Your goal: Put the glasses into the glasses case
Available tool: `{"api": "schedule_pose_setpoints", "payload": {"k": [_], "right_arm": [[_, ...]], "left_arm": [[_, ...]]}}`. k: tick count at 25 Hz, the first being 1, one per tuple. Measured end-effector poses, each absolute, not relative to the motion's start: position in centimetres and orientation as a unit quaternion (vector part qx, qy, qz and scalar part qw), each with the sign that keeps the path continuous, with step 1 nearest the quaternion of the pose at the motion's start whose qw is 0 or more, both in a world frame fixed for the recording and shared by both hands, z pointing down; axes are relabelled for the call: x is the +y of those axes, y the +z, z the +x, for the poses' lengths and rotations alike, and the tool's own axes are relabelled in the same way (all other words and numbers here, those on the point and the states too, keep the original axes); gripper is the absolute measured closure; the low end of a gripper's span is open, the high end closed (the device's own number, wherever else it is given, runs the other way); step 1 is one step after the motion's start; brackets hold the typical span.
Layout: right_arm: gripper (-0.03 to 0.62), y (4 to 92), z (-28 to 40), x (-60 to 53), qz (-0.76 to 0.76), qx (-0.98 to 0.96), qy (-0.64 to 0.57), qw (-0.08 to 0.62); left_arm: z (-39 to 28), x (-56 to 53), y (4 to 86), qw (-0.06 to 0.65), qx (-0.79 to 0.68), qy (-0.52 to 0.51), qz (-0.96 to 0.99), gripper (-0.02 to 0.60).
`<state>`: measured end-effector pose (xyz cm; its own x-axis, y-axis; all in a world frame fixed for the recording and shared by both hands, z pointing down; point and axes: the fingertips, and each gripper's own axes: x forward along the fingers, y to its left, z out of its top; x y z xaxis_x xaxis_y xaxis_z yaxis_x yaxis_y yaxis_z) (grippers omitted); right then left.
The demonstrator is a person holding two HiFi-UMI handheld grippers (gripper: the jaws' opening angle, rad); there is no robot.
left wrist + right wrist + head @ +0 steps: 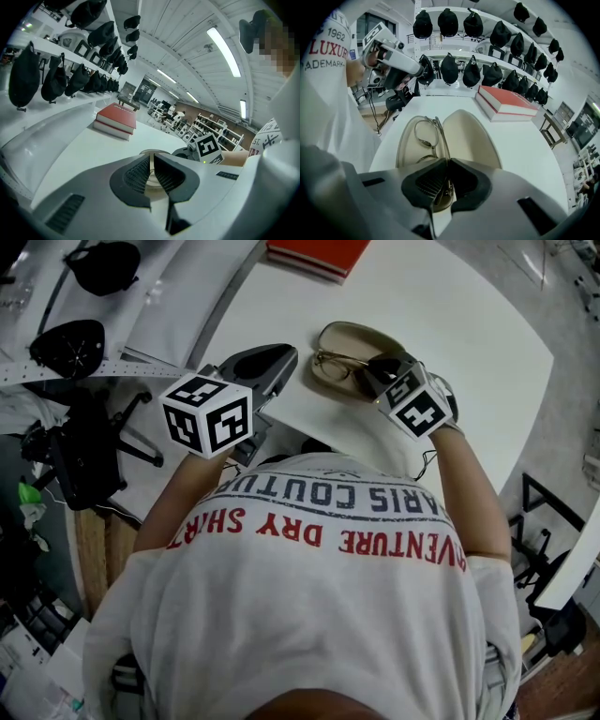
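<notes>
The glasses (425,136) are gripped at one end by the right tongs (446,164) in the open glasses case (476,138). The left tongs (152,159) are held closed and empty just beside that case.

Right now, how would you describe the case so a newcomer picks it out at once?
On the white table, on the person's side of the red book, lies an open case. It is the beige oval shell with the glasses inside, where the right gripper is shut on them. Nothing else on the table is beige or lies open.
</notes>
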<state>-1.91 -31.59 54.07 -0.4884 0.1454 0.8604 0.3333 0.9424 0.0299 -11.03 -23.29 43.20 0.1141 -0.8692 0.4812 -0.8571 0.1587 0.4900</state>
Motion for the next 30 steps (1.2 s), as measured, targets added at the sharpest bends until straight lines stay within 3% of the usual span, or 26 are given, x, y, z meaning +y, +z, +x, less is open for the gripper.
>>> {"api": "schedule_pose_setpoints", "payload": {"k": [15,19,24,30], "right_arm": [[0.551,54.8,-1.7,-31.2,-0.119,-0.848,-0.098,0.507],[0.447,54.0,-1.7,-31.7,-0.098,-0.86,-0.089,0.493],[0.419,50.6,-1.2,-32.2,-0.058,-0.896,-0.026,0.439],[0.421,43.9,-0.3,-31.4,0.016,-0.952,0.093,0.291]], "left_arm": [[-11.7,-22.1,42.8,0.38,-0.653,0.001,0.655,0.534],[-11.6,-21.9,42.8,0.378,-0.647,0.0,0.662,0.534],[-10.9,-21.6,42.7,0.376,-0.639,-0.003,0.671,0.534],[-9.2,-21.6,41.6,0.362,-0.625,-0.007,0.692,0.534]]}}
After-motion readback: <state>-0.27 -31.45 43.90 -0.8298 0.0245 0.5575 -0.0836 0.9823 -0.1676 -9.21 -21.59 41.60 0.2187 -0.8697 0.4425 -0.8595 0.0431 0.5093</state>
